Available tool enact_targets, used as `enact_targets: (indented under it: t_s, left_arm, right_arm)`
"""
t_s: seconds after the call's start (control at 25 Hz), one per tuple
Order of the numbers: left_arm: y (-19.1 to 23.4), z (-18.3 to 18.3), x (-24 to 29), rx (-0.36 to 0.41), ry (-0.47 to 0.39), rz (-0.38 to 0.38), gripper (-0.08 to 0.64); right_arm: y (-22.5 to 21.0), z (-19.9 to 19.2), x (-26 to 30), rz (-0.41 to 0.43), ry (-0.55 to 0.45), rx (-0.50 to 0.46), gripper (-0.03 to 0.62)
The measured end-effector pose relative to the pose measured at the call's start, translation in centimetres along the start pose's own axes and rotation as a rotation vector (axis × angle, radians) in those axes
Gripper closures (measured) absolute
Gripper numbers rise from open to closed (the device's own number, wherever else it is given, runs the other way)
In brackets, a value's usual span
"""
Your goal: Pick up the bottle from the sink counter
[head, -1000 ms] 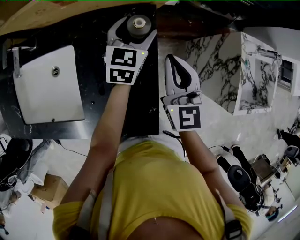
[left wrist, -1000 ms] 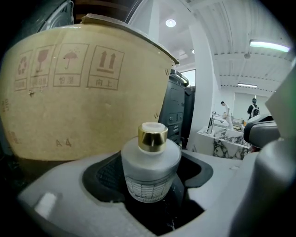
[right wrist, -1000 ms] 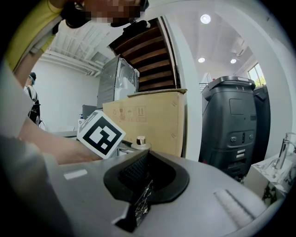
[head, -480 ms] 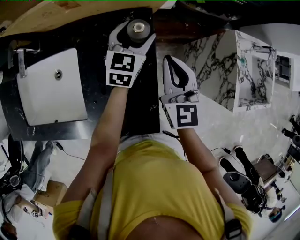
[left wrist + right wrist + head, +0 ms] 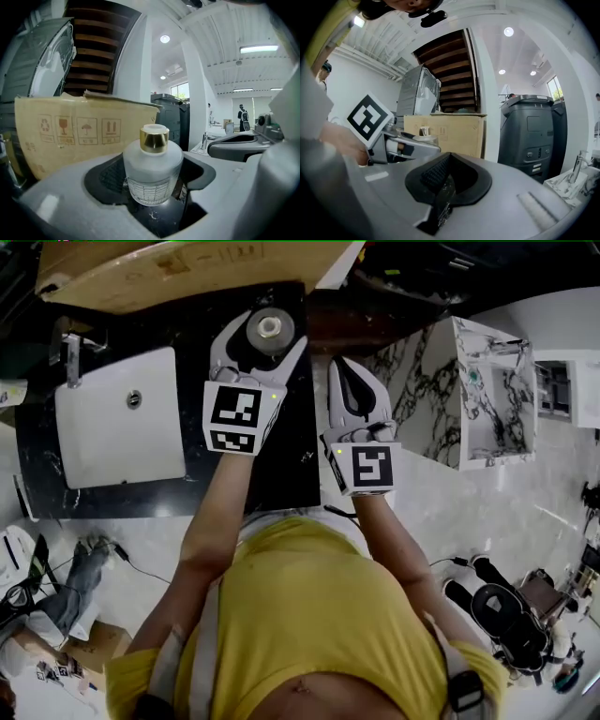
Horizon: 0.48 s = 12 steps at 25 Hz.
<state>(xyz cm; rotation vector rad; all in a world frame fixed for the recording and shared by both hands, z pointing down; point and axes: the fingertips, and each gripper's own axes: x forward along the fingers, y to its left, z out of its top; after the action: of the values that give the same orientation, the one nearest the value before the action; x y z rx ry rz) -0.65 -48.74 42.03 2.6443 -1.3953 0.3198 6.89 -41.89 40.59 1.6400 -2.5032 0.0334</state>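
left claw (image 5: 264,326) spread, straddling upright bottle (image 5: 152,161), top-centre on dark surface (image 5: 281,474) | right claw (image 5: 441,174) pressed together, empty, farther right

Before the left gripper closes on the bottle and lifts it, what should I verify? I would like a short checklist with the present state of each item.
1. Bottle stands between the jaws of the left gripper: ok.
2. Bottle is upright on the black counter, gold cap on: ok.
3. Pads press on the bottle: not ok. The jaws stand wide with dark gaps beside it, so close before lifting.
4. Right gripper is out of the way: ok. It is shut, empty and off to the right.
5. Room between the bottle and the cardboard box behind it: cannot tell.
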Motion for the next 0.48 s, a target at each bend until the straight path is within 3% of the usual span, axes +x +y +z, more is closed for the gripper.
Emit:
enact_targets:
  t_s: [0.48]
  left_arm:
    - [-0.8,5.9,-9.0,0.029,-0.093,0.101,0.229]
  right_arm:
    - [-0.2,6.0,-3.2,-0.028,-0.104,-0.031,0.592]
